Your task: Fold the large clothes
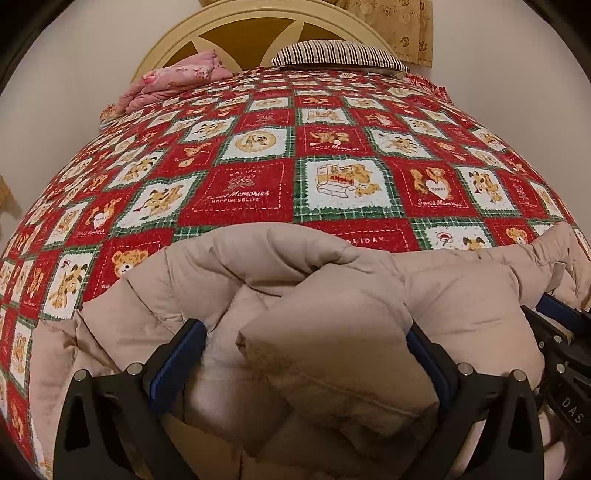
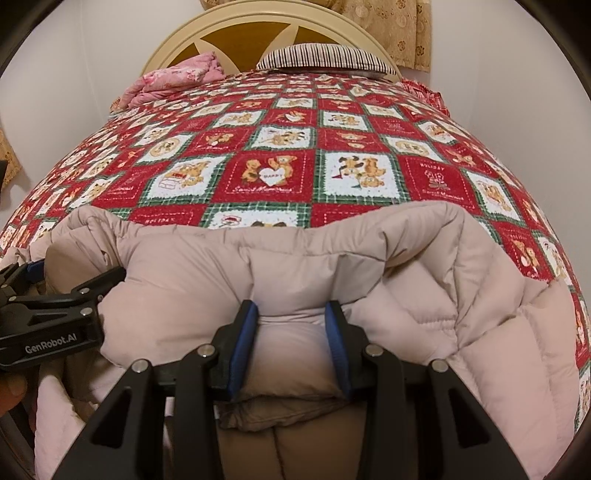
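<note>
A large beige puffer jacket (image 1: pixel 332 295) lies bunched at the near edge of a bed with a red, white and green teddy-bear quilt (image 1: pixel 258 155). My left gripper (image 1: pixel 306 332) has its blue-padded fingers spread wide around a thick fold of the jacket. My right gripper (image 2: pixel 293 314) is shut on a puffy fold of the jacket (image 2: pixel 332 266). The right gripper shows at the right edge of the left wrist view (image 1: pixel 557 332). The left gripper shows at the left of the right wrist view (image 2: pixel 55 295), close beside the right one.
The quilt (image 2: pixel 295 147) covers the bed beyond the jacket. A striped pillow (image 1: pixel 340 55) and a pink folded blanket (image 1: pixel 177 77) lie by the cream round headboard (image 1: pixel 236 22). White walls flank the bed; a gold curtain (image 1: pixel 402 26) hangs at back right.
</note>
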Demonstrator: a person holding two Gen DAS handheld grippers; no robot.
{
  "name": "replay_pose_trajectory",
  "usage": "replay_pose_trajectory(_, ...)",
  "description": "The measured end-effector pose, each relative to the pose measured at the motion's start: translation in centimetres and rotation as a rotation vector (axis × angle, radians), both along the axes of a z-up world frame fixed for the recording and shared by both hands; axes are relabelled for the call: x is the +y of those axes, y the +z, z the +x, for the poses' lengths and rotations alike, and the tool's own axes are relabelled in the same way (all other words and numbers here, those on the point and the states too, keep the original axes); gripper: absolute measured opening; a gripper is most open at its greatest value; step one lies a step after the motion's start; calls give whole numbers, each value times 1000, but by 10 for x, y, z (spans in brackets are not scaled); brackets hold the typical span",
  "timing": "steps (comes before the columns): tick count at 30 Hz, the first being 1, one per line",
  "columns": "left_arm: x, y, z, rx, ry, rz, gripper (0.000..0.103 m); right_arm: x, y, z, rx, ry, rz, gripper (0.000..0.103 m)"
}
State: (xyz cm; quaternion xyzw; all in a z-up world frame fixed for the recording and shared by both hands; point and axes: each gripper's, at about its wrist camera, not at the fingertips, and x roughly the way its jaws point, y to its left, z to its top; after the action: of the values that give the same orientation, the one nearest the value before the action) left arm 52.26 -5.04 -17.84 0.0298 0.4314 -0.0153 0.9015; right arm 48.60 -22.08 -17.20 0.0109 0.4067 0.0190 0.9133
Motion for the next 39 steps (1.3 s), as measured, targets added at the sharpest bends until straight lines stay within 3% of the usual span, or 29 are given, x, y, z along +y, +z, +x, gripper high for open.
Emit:
replay_pose_trajectory(29,-2,-1,2,9,-1,-1,102,3,-2,3,4,-2,-24,41)
replay_pose_trajectory(39,7,11,9,85,-25,-46,102,4,0,6,19,4,-23,42)
